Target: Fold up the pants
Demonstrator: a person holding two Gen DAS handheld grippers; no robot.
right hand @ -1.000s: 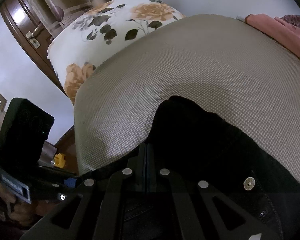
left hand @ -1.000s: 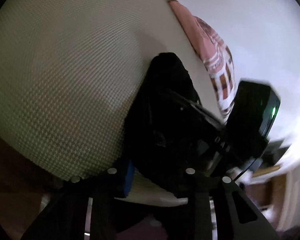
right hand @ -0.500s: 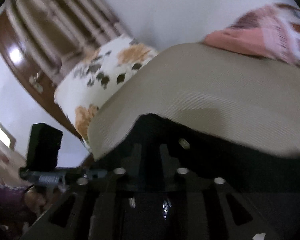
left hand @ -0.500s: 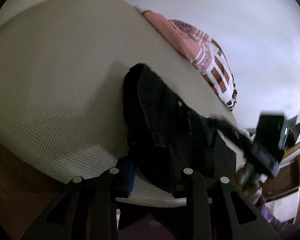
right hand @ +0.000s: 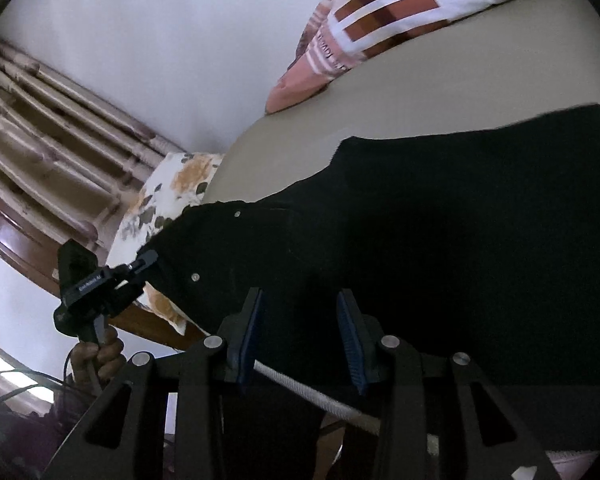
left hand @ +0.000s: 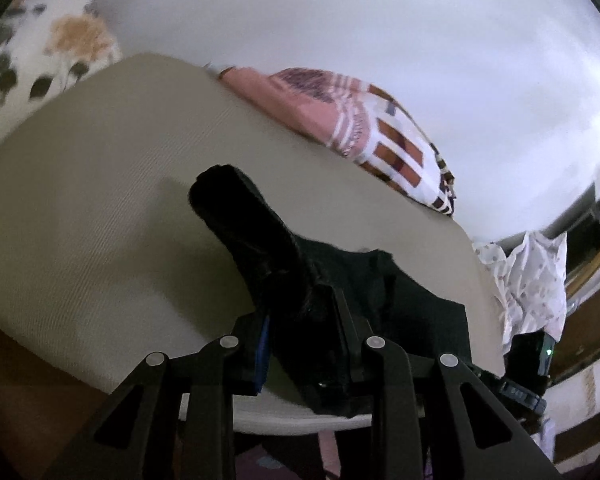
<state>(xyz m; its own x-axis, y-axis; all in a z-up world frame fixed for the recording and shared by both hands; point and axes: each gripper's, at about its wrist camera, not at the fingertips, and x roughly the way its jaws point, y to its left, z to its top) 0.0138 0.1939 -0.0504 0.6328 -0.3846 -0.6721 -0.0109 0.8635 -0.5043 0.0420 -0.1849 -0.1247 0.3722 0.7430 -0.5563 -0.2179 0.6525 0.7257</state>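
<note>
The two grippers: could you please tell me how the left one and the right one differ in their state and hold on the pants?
The left gripper is clamped on a bunched fold of the black pants, while the right gripper holds nothing. The left gripper's jaws stand narrow, with cloth between them; the right gripper's jaws are opening, and its blue pads are bare, the pants lying beyond them. Both point down at the same pants on the beige bed.

Beige bed (left hand: 100,208) surface; pink patterned blanket (left hand: 364,128) at far edge; floral pillow (right hand: 172,192); possibly curtains (right hand: 40,120), blurred, beyond.
</note>
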